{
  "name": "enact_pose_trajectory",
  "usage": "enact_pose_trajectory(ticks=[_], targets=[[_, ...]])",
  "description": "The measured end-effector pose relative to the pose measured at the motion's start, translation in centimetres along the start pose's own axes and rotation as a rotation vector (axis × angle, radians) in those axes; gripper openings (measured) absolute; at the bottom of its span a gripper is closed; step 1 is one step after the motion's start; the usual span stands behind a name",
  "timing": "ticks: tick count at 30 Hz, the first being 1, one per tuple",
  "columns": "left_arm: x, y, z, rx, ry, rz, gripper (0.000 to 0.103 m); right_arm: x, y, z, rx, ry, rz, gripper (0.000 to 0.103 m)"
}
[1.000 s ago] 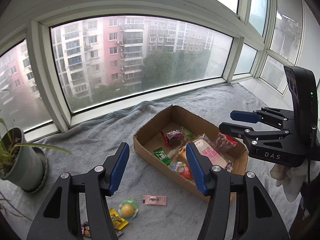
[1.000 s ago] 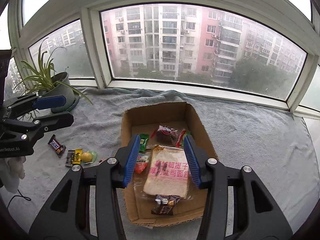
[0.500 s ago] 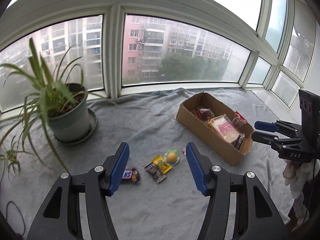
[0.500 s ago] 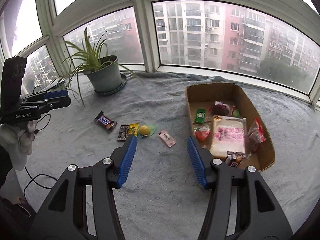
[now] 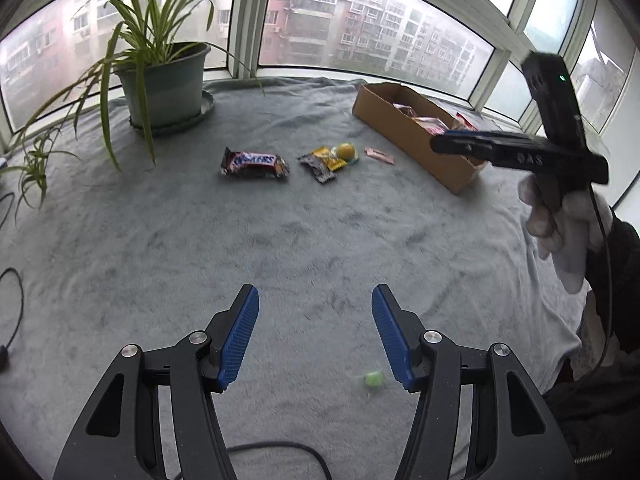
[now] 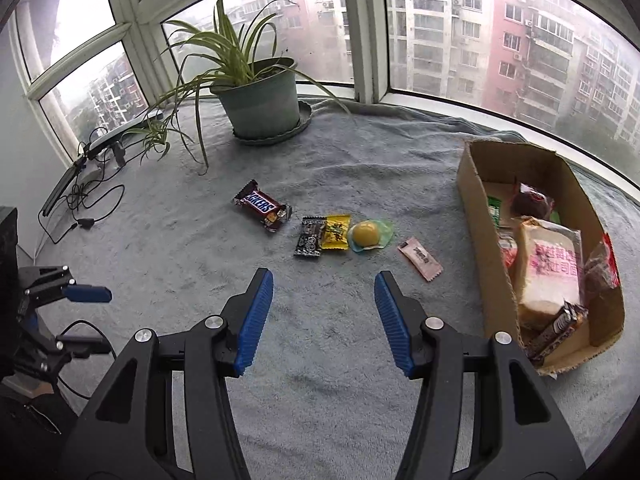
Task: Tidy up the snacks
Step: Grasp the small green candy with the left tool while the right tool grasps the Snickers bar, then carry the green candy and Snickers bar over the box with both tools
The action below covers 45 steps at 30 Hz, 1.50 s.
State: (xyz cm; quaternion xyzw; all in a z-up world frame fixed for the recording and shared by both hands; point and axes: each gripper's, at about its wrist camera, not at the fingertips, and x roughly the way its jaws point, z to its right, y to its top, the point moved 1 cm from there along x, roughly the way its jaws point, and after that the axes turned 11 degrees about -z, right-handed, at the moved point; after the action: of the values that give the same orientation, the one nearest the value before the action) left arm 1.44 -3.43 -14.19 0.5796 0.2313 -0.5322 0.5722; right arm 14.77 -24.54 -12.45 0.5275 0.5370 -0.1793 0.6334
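Right wrist view: both tongs spread and empty over the grey blanketed surface [image 6: 360,152], loose snacks ahead.

The right tongs [image 6: 324,316] and left tongs [image 5: 315,336] pinch nothing. The cardboard box [image 6: 476,200] sits at right, already holding a bread pack [image 6: 552,268] with pink Chinese print. Still out on the blanket, in a row: a Snickers bar [image 6: 262,210], a dark sachet [image 6: 310,236] touching a yellow sachet [image 6: 336,231], a round yellow sweet [image 6: 367,234] and a pink sachet [image 6: 420,258] — its print too small to read. The risk, I judge: the flat sachets touch, so one pinch may drag two or snag the pile — and a blurred green sweet [image 5: 373,379] near the left tongs may be missed.
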Motion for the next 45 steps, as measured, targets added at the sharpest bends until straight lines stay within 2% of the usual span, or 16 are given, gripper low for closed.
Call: enact_pose_trajectory(ticks=[5, 10, 12, 14, 19, 28, 38, 40, 42, 44, 45], targets=[[1.3, -2.6, 1.5, 0.057, -0.032, -0.050, 0.058, 2.0, 2.2, -2.3, -0.127, 0.003, -0.037, 0.055], [3.0, -4.3, 3.3, 0.178, -0.021, -0.098, 0.058, 4.9, 4.0, -4.2, -0.252, -0.007, -0.093, 0.055], [3.6, -4.6, 3.8, 0.216, -0.018, -0.111, 0.052, 6.1, 4.6, -4.7, -0.282, -0.016, -0.109, 0.055], [4.4, -4.9, 4.0, 0.247, -0.007, -0.123, 0.041, 7.3, 5.2, -4.9, -0.294, -0.012, -0.124, 0.055], [5.6, -5.4, 4.1, 0.285, 0.009, -0.141, 0.039, 9.9, 6.3, -5.1, -0.321, -0.024, -0.128, 0.055], [6.2, -5.5, 3.9, 0.297, 0.002, -0.130, 0.032, 13.7, 9.0, -6.3, -0.388, 0.018, -0.139, 0.055], [6.1, -5.2, 2.8, 0.229, -0.028, -0.106, 0.018, 17.6, 10.0, -8.5, -0.497, 0.011, -0.214, 0.055], [6.1, -5.1, 2.7, 0.215, -0.040, -0.103, 0.018, 17.8, 10.1, -8.6, -0.492, 0.016, -0.214, 0.055], [6.0, -5.1, 2.6, 0.208, -0.045, -0.101, 0.018, 17.8, 10.1, -8.5, -0.481, 0.015, -0.216, 0.051], [6.0, -5.0, 2.7, 0.208, -0.043, -0.100, 0.018, 17.7, 9.9, -8.5, -0.476, 0.017, -0.217, 0.034], [6.0, -5.0, 2.7, 0.206, -0.043, -0.100, 0.018, 17.6, 9.9, -8.5, -0.473, 0.017, -0.219, 0.033]])
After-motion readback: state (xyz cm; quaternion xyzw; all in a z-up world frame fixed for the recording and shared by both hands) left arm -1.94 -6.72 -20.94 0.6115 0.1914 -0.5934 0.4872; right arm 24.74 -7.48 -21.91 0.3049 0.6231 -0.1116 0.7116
